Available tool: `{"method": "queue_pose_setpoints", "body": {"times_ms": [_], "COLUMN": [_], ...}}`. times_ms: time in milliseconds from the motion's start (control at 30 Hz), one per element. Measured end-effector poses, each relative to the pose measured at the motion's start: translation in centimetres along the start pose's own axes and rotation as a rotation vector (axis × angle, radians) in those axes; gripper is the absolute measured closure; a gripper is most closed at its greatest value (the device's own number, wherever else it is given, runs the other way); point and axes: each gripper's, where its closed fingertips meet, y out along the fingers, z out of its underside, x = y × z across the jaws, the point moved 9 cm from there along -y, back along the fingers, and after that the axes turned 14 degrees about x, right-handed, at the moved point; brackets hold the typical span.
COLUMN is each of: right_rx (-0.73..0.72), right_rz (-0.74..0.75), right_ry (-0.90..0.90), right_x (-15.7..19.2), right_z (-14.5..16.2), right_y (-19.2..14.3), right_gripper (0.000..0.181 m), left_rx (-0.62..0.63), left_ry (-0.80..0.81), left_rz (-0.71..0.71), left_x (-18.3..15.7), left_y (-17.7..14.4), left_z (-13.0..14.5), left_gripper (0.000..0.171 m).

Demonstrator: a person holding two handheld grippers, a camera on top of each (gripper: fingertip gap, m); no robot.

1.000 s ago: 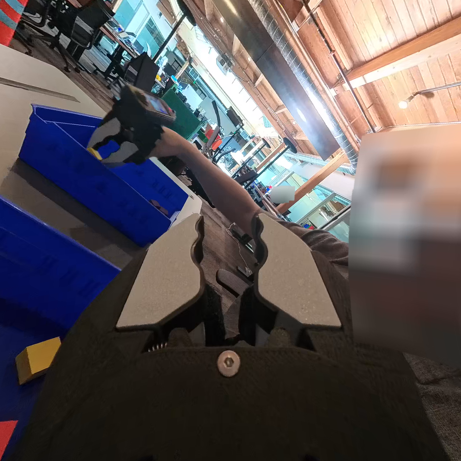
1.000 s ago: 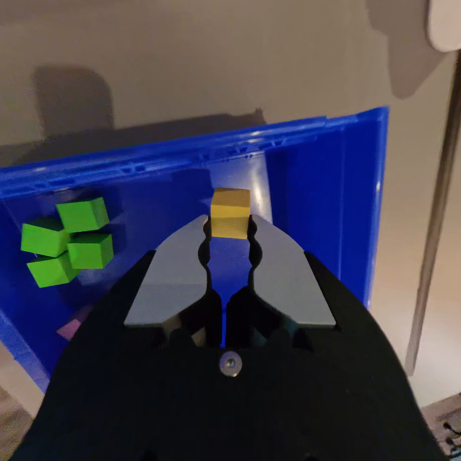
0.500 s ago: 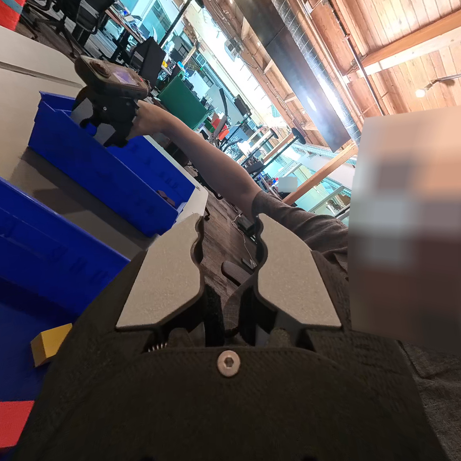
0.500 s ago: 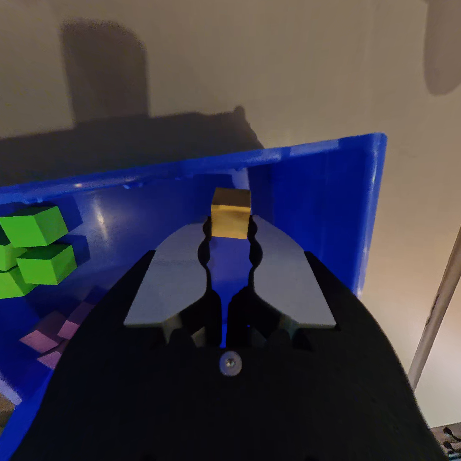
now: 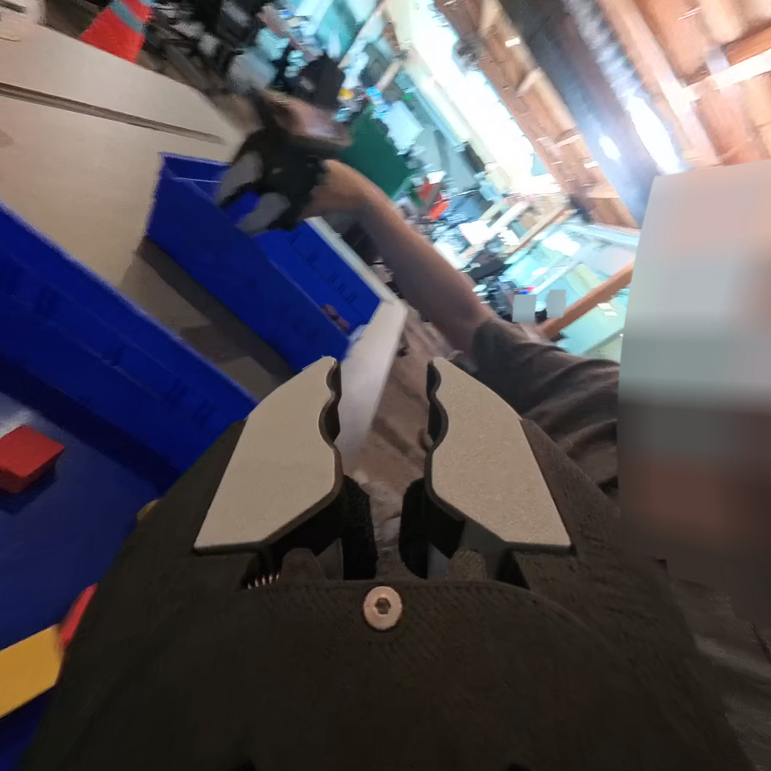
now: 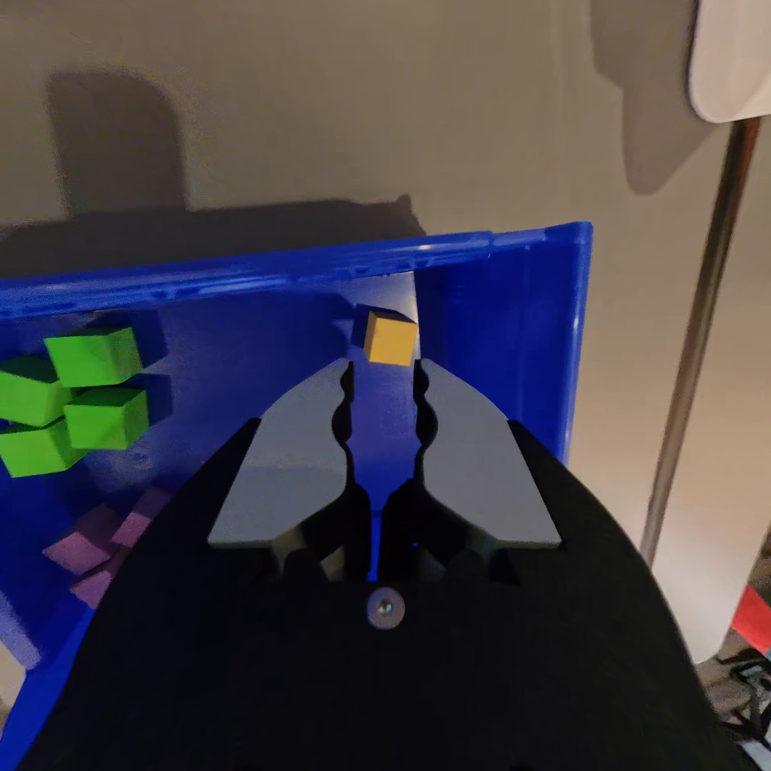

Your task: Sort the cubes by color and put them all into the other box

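- Blurred workshop fills the background of the left wrist view, with a wooden ceiling at 1 o'clock and a pale desk point(image 5: 75, 175) at 10 o'clock.
- On that desk sit two blue bins: a near bin point(image 5: 117, 367) at 9 o'clock and a far bin point(image 5: 250, 271) at 11 o'clock, apart from each other with bare desk between.
- Inside the near bin a red block point(image 5: 27, 463) lies at 9 o'clock, and part of a yellow block point(image 5: 25, 667) shows at 8 o'clock beside the gripper body.
- The left hand-held gripper point(image 5: 381, 369) is parted to a moderate gap and holds nothing; the desk edge and floor show between its jaws.
- The right hand-held gripper point(image 5: 254, 200) shows farther off at 11 o'clock, over the far bin, on a person's bare forearm point(image 5: 409, 258); a dark sleeve point(image 5: 555, 388) is at 3 o'clock.
- In the right wrist view, the pale desk lies behind the far bin's rim.
- The right hand-held gripper's jaws are parted to a medium gap with nothing clamped; a yellow cube point(image 6: 390, 344) sits in the bin just past the fingertips at 12 o'clock, near the bin's right wall.
- Four green cubes point(image 6: 75, 396) cluster touching one another at 9 o'clock.
- Purple blocks point(image 6: 100, 550) lie at 8 o'clock, partly hidden by the gripper body.
- A metal pole point(image 6: 701, 313) stands at 3 o'clock outside the bin.
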Motion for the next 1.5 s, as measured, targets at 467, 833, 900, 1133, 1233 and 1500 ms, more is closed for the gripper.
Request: {"method": "queue_pose_setpoints", "body": {"times_ms": [467, 833, 900, 1133, 1233, 1500], "right_rx": [-0.175, -0.249, -0.256, -0.275, -0.277, -0.373], "right_rz": [0.222, 0.24, 0.246, 0.262, 0.276, 0.288], "right_ry": [-0.076, -0.087, -0.087, -0.091, -0.092, -0.094], "right_x": [9.8, 11.6, 11.9, 12.8, 13.1, 14.2], "right_z": [3.2, 4.0, 4.0, 4.2, 4.4, 3.7], "right_y": [-3.9, -4.4, -4.5, -4.8, -5.2, -6.7], "right_gripper": [0.162, 0.164, 0.164, 0.164, 0.165, 0.165], "left_rx": [0.652, 0.777, 0.808, 0.88, 0.852, 0.556], "left_ry": [-0.4, -0.539, -0.546, -0.569, -0.592, -0.463], "left_rz": [-1.061, -1.226, -1.25, -1.299, -1.249, -0.919], "left_x": [8.7, 11.7, 12.1, 13.1, 13.2, 10.7], "left_y": [1.4, 1.2, 1.4, 2.0, 1.9, 1.5], "left_z": [2.5, 3.9, 4.1, 5.0, 5.2, 3.0], "left_gripper": [0.128, 0.13, 0.129, 0.127, 0.142, 0.143]}}
